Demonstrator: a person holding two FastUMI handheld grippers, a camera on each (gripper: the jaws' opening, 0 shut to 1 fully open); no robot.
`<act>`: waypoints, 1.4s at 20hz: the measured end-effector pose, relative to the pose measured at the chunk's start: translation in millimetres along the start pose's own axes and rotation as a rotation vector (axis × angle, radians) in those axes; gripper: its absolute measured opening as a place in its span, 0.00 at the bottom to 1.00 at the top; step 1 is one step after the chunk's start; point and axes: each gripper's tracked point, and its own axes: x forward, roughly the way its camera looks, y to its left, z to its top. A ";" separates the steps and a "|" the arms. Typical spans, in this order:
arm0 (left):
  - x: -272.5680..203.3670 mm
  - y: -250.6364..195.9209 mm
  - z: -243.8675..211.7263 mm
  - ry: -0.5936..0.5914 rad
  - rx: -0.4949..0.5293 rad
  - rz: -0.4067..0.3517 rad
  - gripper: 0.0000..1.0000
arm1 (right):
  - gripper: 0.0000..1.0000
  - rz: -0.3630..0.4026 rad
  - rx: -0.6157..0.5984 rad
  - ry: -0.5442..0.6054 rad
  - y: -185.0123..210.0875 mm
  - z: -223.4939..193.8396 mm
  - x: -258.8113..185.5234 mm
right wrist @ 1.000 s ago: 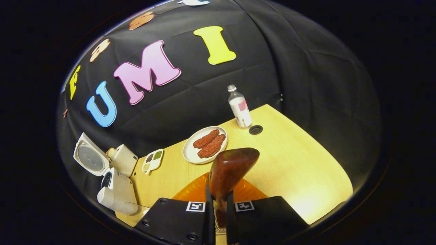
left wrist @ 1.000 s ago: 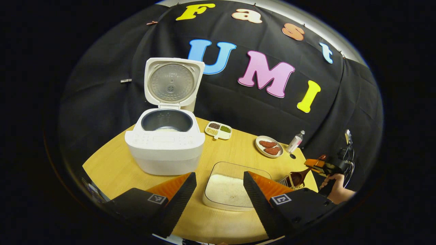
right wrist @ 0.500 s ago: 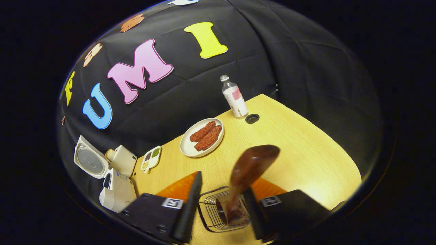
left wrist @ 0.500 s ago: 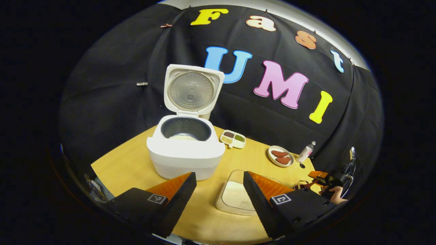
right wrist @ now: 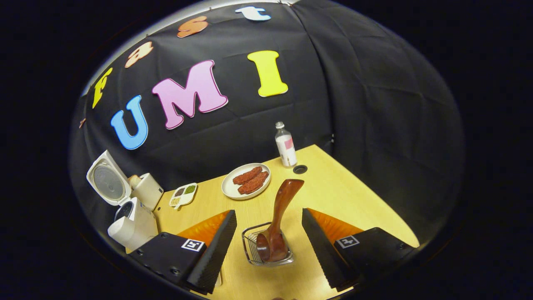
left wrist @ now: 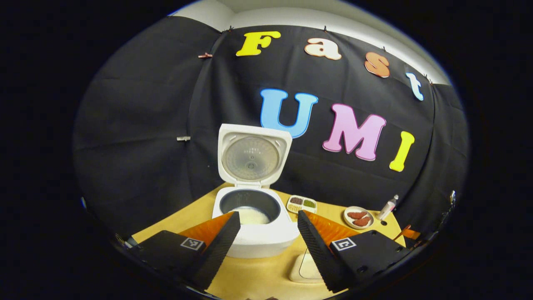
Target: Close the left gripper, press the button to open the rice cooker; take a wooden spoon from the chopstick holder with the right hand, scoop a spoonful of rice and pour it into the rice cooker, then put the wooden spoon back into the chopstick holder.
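1. Looks like a staged recording booth, not a real kitchen: black cloth wall [right wrist: 374, 104] hangs all around behind the light wooden table [right wrist: 354, 200].
2. Kitchen props laid out on it: open rice cooker [left wrist: 254, 216] at 12 o'clock in the left gripper view.
3. In the right gripper view, plate of sausages [right wrist: 246, 185] at 12, bottle [right wrist: 285, 146] at 1, sectioned dish of beans [right wrist: 183, 195] at 10.

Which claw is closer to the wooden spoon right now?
The right claw. It sits open just behind the wooden spoon standing in the wire holder. The left claw faces the open rice cooker.
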 end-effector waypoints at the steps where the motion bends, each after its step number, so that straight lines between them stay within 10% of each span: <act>1: 6.3 4.4 13.9 -0.010 -0.002 0.005 0.96 | 0.98 0.000 -0.027 -0.024 1.5 6.8 -10.8; 16: 131.0 60.4 200.3 -0.215 0.005 0.083 0.95 | 0.98 0.131 -0.245 -0.131 75.7 21.7 -106.7; 28: 299.5 47.0 200.3 -0.082 0.105 0.006 0.94 | 0.99 0.172 -0.271 -0.143 114.2 31.1 -115.7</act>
